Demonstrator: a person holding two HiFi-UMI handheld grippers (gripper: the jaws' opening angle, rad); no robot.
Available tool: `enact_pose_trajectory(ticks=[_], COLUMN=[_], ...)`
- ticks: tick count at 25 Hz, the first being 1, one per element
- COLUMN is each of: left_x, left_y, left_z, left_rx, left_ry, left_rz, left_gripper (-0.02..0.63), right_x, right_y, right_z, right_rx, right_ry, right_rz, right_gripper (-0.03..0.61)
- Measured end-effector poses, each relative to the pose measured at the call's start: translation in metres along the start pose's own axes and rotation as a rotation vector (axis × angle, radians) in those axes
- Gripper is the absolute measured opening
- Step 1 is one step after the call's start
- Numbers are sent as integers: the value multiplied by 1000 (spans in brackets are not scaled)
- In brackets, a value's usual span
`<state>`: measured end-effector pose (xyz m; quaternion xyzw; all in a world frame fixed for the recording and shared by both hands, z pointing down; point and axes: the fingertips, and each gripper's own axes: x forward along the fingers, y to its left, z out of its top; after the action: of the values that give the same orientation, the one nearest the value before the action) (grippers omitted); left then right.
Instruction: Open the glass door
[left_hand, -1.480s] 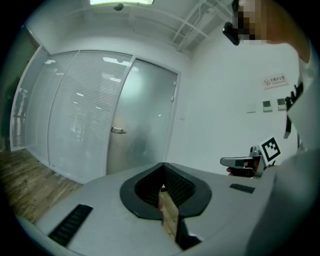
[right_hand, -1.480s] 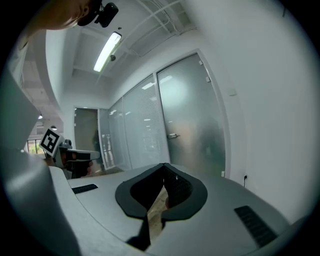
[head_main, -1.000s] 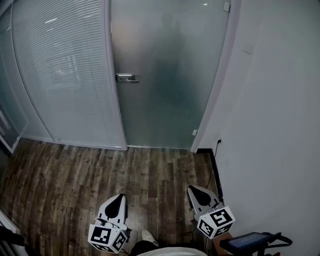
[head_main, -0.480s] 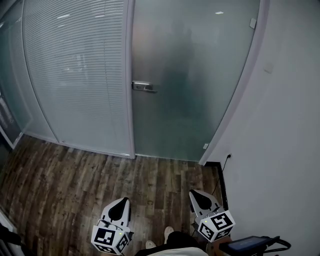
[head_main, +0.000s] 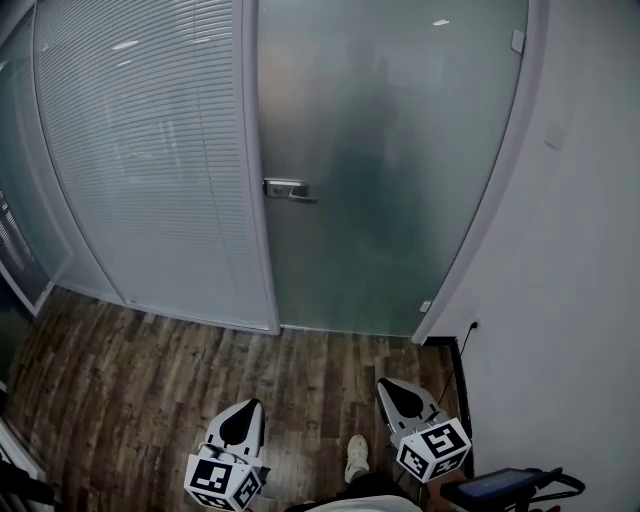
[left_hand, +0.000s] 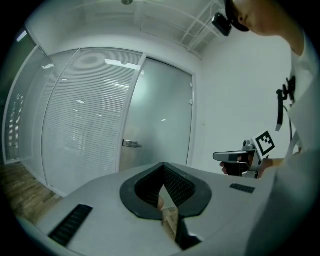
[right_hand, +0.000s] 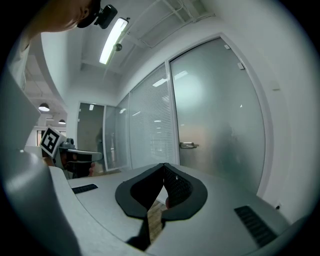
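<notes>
**Head view.** The frosted glass door (head_main: 390, 170) fills the twelve o'clock part of the view and sits closed in its frame. Its metal handle (head_main: 288, 189) is at the pane's nine o'clock edge. At ten o'clock of the door stands a glazed panel with blinds (head_main: 150, 170), and a white wall (head_main: 590, 250) runs down the three o'clock side. The wooden floor (head_main: 130, 380) lies below. The left claw (head_main: 246, 408) is at seven o'clock and the right claw (head_main: 386, 388) at five o'clock. Both point toward the door and are well apart from it. A light shoe (head_main: 357, 458) shows between them at six o'clock.

**Left gripper view.** The left claw is clenched, its dark pads meeting at the tips with nothing between them. The door stands ahead at twelve o'clock, and the handle is at eleven o'clock above the tips, untouched. At three o'clock a hand (left_hand: 246, 161) holds the right claw level.

**Right gripper view.** The right claw is clenched too and grasps nothing. The door takes up the one o'clock side, with the handle at twelve o'clock just above the tips and clear of them. The left claw shows at nine o'clock. A ceiling light strip (right_hand: 114, 39) glows at eleven o'clock.
</notes>
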<state>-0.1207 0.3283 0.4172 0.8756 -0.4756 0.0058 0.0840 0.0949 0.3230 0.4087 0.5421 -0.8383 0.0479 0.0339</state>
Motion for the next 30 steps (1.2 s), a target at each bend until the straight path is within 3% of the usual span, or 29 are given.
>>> enact_pose_trajectory(ticks=[16, 24, 30], left_x=[211, 281, 324], left_y=[-37, -34, -16], left_z=[46, 56, 50], left_rx=[7, 20, 33], left_ry=[21, 62, 79], left_rz=[30, 32, -11], left_gripper=[-2, -1, -1], right_x=[96, 142, 174], right_y=[-195, -227, -254], right_z=[23, 18, 11], right_rx=[95, 139, 135], right_ry=[-27, -2, 11], right_rz=[62, 120, 82], right_gripper=[2, 2, 2])
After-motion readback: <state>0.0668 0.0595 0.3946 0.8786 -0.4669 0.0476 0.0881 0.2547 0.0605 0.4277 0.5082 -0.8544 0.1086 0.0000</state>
